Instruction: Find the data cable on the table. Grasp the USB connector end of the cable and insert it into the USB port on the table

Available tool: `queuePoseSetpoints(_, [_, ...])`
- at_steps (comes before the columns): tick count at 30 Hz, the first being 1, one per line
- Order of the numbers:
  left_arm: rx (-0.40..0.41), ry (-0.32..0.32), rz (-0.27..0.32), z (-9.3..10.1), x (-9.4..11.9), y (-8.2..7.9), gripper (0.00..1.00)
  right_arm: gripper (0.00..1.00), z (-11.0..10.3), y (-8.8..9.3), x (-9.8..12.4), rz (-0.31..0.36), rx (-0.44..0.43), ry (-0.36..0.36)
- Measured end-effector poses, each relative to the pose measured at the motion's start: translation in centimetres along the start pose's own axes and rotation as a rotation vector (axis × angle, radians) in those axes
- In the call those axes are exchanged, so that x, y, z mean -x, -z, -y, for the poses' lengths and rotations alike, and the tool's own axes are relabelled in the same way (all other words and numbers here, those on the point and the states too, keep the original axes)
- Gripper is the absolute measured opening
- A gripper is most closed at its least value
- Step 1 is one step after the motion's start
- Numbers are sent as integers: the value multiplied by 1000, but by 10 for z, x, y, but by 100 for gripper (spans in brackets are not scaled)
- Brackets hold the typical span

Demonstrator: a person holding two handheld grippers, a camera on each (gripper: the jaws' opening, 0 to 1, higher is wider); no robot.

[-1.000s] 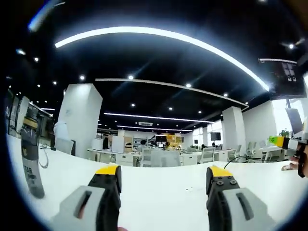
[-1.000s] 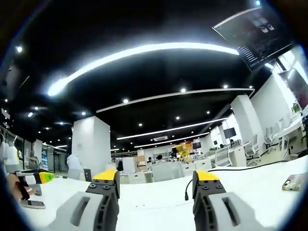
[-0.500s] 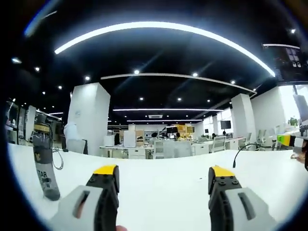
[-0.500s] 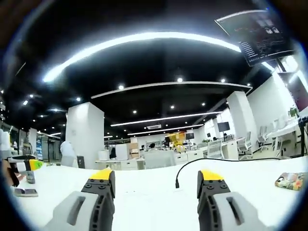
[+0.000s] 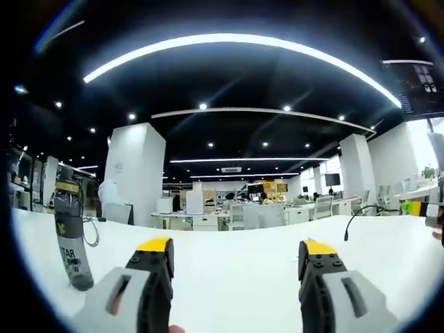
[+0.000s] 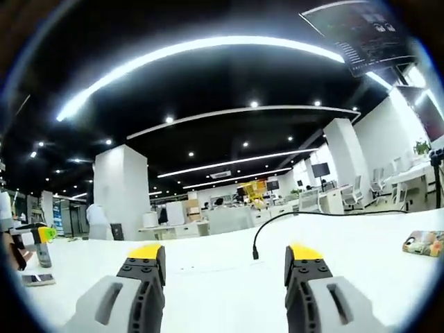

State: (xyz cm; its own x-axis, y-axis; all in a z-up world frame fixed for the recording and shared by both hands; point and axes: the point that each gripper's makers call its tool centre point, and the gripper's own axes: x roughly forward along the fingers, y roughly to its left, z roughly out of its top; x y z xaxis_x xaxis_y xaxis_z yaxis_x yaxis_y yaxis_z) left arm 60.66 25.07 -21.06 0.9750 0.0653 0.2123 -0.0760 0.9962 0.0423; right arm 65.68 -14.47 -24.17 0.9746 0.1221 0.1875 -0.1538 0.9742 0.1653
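1. My right fingers [image 6: 147, 258] are spread wide with nothing between them. Their yellow tips point level and low along the white worktop [image 6: 222, 288]. I judge this spread to be the ready state, leaving a gap that a plug can pass into on approach.

2. Ahead of the right fingers, between the two tips and nearer the right-hand one, is the data cable [image 6: 291, 216]. Its free end [image 6: 254, 254] points down at the worktop; I cannot tell whether it touches. From that end the cable rises in a stiff arch and runs off to the right of the fingers. The end is too small for me to confirm the connector type.

3. Far to the right of these fingers a small colourful flat item [image 6: 422, 243] lies on the worktop.

4. My left fingers [image 5: 156, 251] are also spread and empty, held low over the worktop. A dark canister [image 5: 69, 239] stands to their left. The cable arch shows well off to their right.

5. I cannot make out the USB port.

6. Judgement: this is the locating step, with no grasp begun. The next move calls for the right fingers to advance on the free end and close on the plug body, not the cord, so that it stays rigid for insertion.
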Motion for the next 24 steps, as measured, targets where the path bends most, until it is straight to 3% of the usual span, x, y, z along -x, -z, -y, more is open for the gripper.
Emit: queuePoseSetpoints(24, [-11,13,-9,4,1,4,72,70,-7,4,0,-4,8,-19])
